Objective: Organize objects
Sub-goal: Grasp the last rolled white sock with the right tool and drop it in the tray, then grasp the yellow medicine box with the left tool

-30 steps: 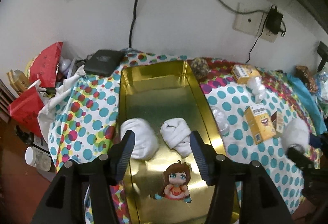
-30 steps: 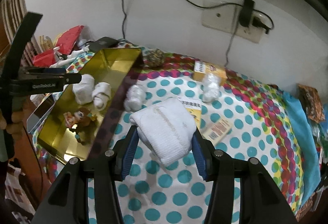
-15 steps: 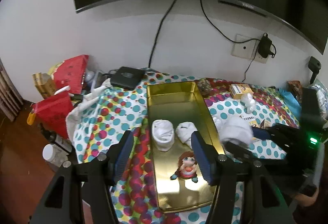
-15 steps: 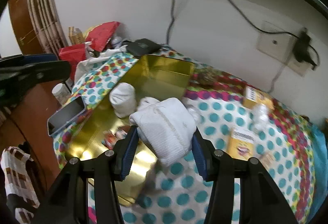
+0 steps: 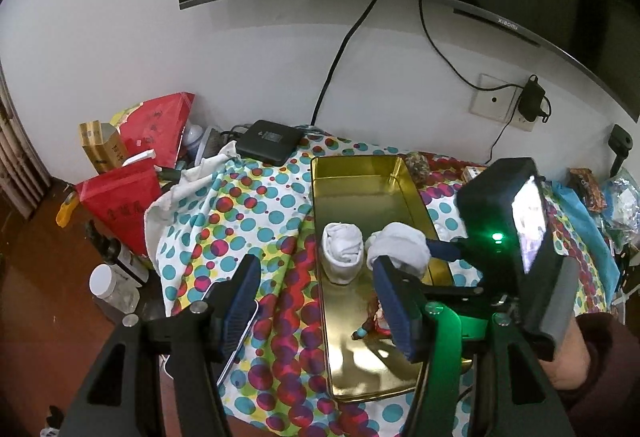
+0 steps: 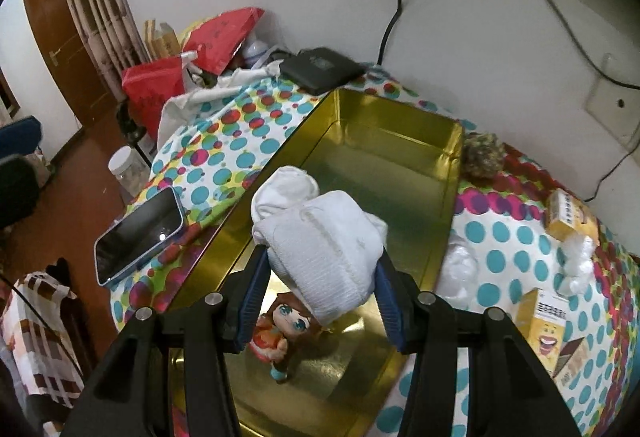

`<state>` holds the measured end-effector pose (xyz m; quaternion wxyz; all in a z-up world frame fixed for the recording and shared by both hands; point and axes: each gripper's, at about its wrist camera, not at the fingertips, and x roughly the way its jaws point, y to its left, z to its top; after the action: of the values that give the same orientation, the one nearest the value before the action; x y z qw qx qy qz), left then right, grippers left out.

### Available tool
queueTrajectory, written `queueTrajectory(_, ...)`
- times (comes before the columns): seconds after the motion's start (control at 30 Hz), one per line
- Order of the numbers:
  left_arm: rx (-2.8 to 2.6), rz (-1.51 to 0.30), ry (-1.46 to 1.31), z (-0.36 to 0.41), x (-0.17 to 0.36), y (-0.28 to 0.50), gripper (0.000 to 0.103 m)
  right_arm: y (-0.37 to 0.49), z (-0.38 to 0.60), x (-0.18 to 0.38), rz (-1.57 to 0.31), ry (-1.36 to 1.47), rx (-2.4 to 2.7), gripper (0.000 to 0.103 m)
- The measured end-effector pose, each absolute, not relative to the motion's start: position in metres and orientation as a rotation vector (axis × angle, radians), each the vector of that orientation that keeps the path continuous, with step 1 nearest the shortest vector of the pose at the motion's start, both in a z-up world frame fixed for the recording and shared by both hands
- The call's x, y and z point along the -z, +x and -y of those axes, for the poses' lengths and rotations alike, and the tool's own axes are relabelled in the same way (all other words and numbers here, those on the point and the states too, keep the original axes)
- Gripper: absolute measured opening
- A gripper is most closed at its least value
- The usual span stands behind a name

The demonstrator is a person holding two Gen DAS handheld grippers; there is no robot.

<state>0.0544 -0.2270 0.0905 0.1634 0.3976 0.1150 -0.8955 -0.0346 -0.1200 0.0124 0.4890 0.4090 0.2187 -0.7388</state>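
Right gripper (image 6: 320, 277) clamps white sock roll (image 6: 324, 249) over gold tray (image 6: 448, 205), left gripper (image 5: 316, 297) wide open, empty; early release could drop it on doll (image 6: 280, 329) at 6 o'clock.

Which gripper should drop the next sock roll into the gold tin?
Right. The right gripper is clamped on a white sock roll above the gold tin. The left gripper is open and empty, beside the tin over the polka-dot cloth.

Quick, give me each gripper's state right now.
Left gripper: open, holding nothing.
Right gripper: shut on the white sock roll, held over the gold tin.
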Motion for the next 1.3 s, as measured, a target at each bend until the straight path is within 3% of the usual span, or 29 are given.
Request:
queueTrajectory(0.4,2.552,-0.361,1.17,0.229,-0.077,0.048,0.06,-0.035,0.13,0.011,-0.573,1.046,1.764,0.052)
queueTrajectory(0.53,2.555,-0.362,1.177,0.226,-0.076,0.045,0.06,-0.034,0.124,0.006,-0.558,1.027,1.784,0.073)
queueTrajectory(1.3,2.717,-0.335,1.311,0.119,-0.073,-0.029,0.06,-0.091,-0.062,-0.03,-0.424,1.063,2.127,0.074)
